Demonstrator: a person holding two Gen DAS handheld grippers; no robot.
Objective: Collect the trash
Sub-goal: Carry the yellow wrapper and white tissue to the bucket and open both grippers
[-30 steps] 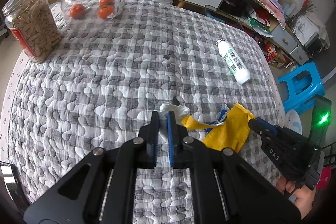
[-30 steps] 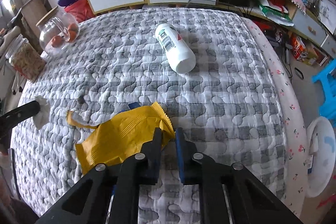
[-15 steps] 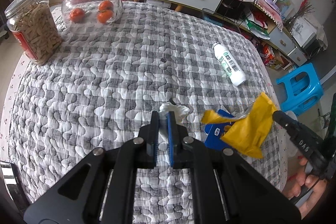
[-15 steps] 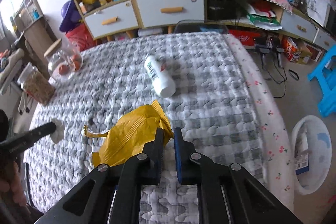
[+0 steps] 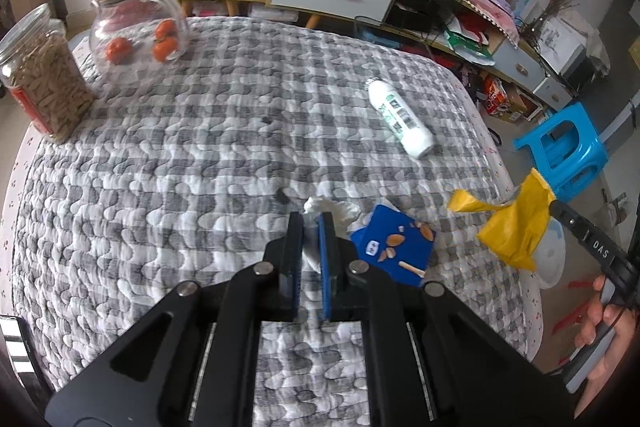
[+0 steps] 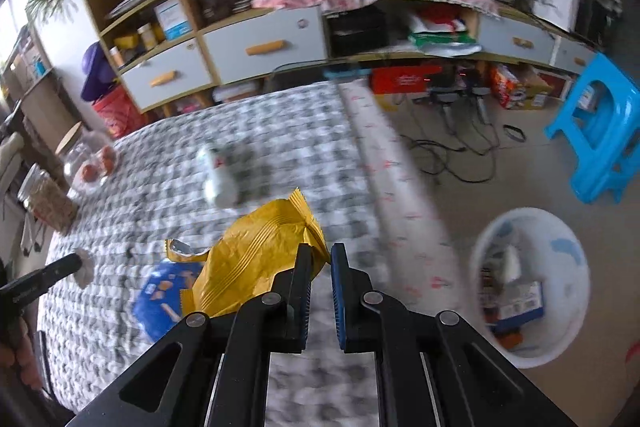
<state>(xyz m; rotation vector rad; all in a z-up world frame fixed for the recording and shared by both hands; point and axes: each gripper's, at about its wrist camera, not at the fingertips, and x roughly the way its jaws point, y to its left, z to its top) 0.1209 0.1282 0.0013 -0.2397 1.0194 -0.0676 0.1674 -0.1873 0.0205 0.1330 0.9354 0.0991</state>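
I see a crumpled yellow wrapper (image 6: 256,255) aloft, a white tissue wad (image 5: 332,211), blue packet (image 5: 394,247) and toppled white bottle (image 5: 400,117) on the quilt.

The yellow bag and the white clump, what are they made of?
The yellow bag looks like thin plastic or foil film: glossy, with ridged crimped seams and a silvery torn strip. The white clump in the left tool looks like soft matte tissue paper, crumpled into fluffy folds.

The quilted table (image 5: 200,155) is viewed closely from above along the left fingers. From the right wrist, table edge and floor are seen. The white bottle (image 5: 401,117) is shared.
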